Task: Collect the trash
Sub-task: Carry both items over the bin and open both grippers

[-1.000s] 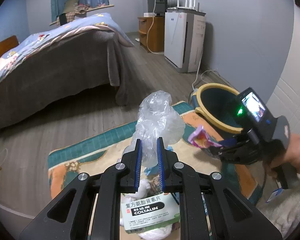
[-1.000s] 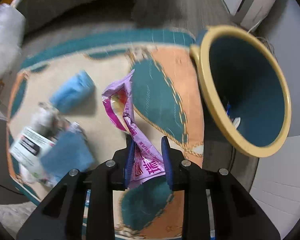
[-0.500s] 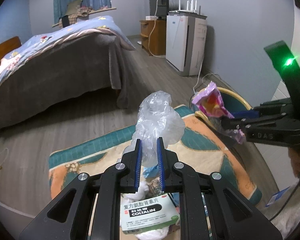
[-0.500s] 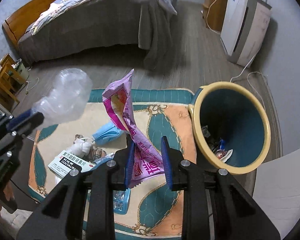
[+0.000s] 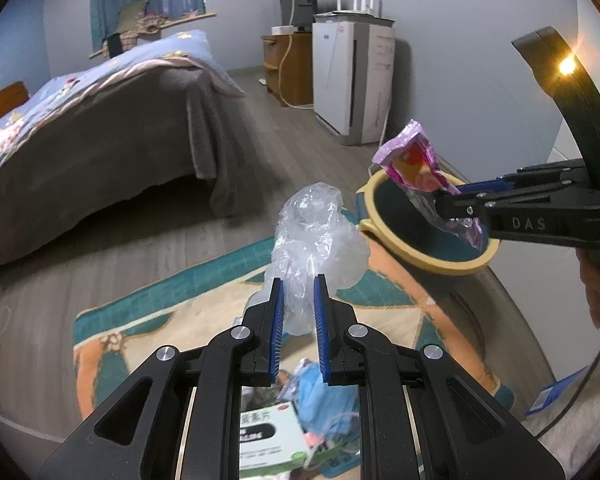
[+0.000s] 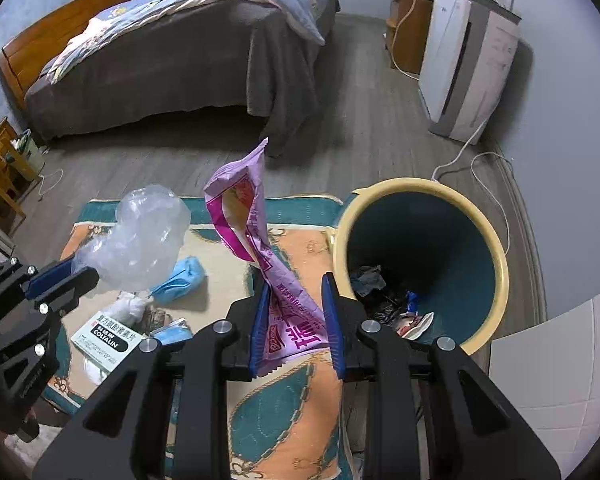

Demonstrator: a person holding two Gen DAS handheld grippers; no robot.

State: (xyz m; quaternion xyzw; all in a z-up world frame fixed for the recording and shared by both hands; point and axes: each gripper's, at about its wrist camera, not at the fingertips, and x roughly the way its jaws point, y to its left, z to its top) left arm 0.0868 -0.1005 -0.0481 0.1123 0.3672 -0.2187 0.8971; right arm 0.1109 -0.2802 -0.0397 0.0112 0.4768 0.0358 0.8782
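The left gripper [image 5: 297, 316] pinches a crumpled clear plastic bag [image 5: 318, 240] between its blue fingers [image 5: 276, 328]; the bag bulges above the fingertips and is held clear of the floor. The right gripper [image 6: 296, 320] has its fingers [image 6: 259, 326] closed on the lower part of a purple snack wrapper [image 6: 244, 216], which stands upright and twists above them. In the left wrist view, the right gripper [image 5: 452, 200] enters from 3 o'clock and holds the wrapper [image 5: 414, 164] over the near rim of the trash bin [image 5: 432, 258]. In the right wrist view, the bin [image 6: 476, 220], yellow-rimmed with a dark teal interior, sits at 3 o'clock of the wrapper and already contains several discarded items [image 6: 384, 304] at its bottom. The patterned rug [image 6: 296, 412] lies under both grippers, and the bin stands at its edge. Remaining trash on the rug, at 8 o'clock of the right gripper: a blue crumpled item [image 6: 182, 276], a white medicine box marked COLTALIN [image 6: 108, 334], and a white wad [image 6: 128, 306] just beside the box. The left gripper [image 6: 60, 276] appears at 9 o'clock in the right wrist view with the bag [image 6: 144, 236]. A bed [image 6: 180, 48] occupies the 11 o'clock region, and a white appliance [image 6: 472, 64] stands against the wall at 1 o'clock.
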